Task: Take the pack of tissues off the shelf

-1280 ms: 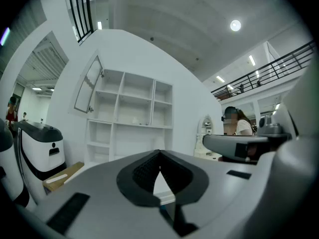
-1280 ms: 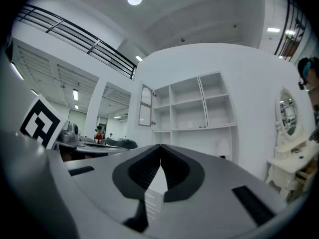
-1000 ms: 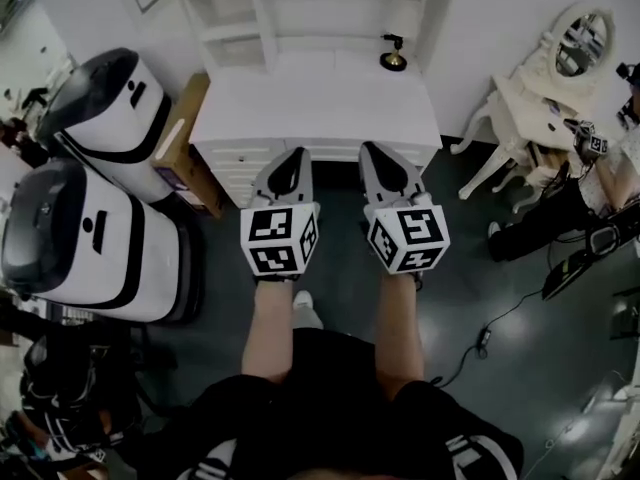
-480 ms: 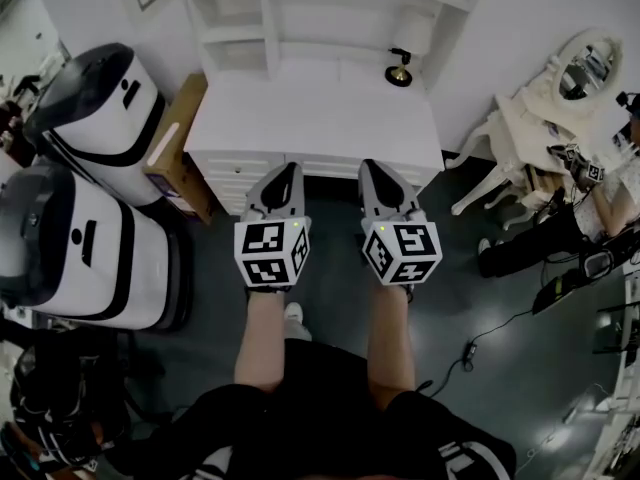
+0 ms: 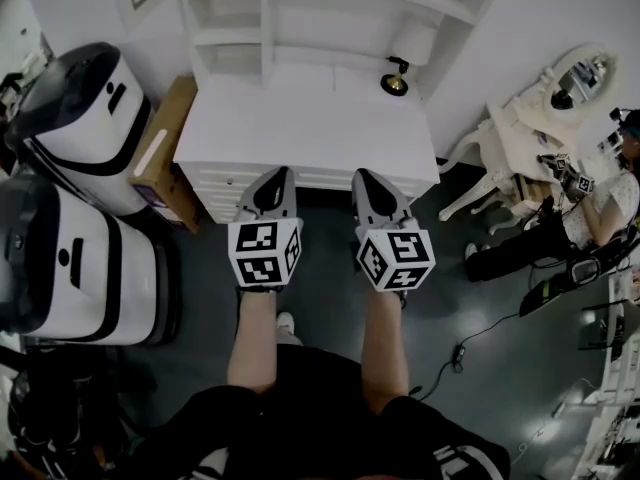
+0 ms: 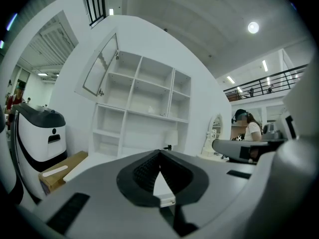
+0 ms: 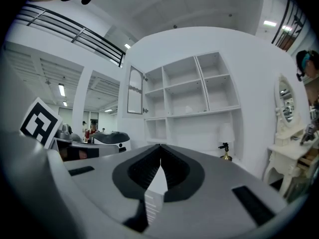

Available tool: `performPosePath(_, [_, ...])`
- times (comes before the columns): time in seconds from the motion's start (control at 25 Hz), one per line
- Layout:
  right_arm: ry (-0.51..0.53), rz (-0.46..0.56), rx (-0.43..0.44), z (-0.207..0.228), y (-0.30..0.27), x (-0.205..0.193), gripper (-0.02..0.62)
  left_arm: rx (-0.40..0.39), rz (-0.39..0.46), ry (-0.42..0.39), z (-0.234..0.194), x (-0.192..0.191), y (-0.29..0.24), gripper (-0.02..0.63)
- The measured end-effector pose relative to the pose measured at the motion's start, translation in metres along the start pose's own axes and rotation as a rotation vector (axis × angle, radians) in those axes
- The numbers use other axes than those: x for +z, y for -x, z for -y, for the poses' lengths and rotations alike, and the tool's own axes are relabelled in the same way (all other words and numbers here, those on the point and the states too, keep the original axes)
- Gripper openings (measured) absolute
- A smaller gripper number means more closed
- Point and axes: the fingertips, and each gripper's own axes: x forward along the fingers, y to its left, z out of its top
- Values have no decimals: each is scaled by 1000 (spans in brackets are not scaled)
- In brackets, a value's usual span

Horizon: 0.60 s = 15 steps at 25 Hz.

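Note:
A white desk [image 5: 300, 128] carries a white shelf unit [image 5: 300, 18] against the wall. In the left gripper view a small pale thing [image 6: 150, 109] lies on the middle shelf; it is too faint to tell whether this is the tissue pack. My left gripper [image 5: 278, 173] and right gripper [image 5: 362, 175] are held side by side just short of the desk's front edge, pointing at the shelves. Both are shut with nothing between the jaws, as the left gripper [image 6: 160, 152] and right gripper [image 7: 160, 146] show in their own views.
A small lamp [image 5: 393, 60] stands at the desk's back right. Two white-and-black machines [image 5: 85, 118] and a cardboard box [image 5: 160, 153] stand left of the desk. A white vanity with mirror [image 5: 560, 98] and a seated person [image 5: 600, 203] are at the right. Cables lie on the floor.
Both grippers and the head have come nearer to the desk, which now looks larger and lower in the view. The jaws stayed shut.

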Motion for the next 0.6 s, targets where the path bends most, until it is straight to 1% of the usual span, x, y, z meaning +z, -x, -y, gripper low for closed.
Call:
performPosePath(0.16, [40,-3,-38,-2,-11,11,18,-33,12,35,-12,7,-10,11])
performPosePath(0.28, [60,-5,-35,-16,-24,10,18,-50,12,42,-26,5,-11,11])
performPosePath(0.48, [50,15,5,-39,-50,11,18,-32,30,37,-56,13,4,11])
performPosePath(0.6, [29,18,7,-46,-68,11,18,27,39,34,-87,20,16,11])
